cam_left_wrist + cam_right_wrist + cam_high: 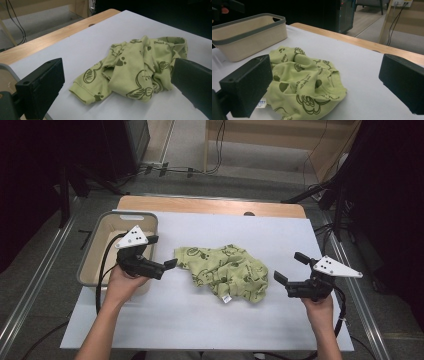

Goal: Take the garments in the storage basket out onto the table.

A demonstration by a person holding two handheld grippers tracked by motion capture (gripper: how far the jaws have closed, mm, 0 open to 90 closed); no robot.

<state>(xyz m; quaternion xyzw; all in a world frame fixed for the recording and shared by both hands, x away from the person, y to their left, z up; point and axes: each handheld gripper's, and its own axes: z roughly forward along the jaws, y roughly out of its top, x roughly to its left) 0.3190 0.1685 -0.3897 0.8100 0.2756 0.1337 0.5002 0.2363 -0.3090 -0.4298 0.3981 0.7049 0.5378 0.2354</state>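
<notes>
1. We are looking at a crumpled green shirt (222, 271) lying in the middle of the white bench (165, 320), with one tool on each side of it.
2. We are holding the left tool (165, 252) wide open with nothing in it. Its tip is sitting just beside the shirt's left edge, where a sleeve (86, 93) is sticking out toward it.
3. We are holding the right tool (290, 268) wide open and empty too. It is sitting near the shirt's right end, but there is a clear gap of bare bench between them.
4. The shirt is stretching longways from upper left to lower right, so its two ends are pointing at the two tools.
5. We are thinking the left tool is the nearer one, so it can be grabbing first.
6. A tan basket (100, 227) is standing at the bench's left edge, right behind the left tool.
</notes>
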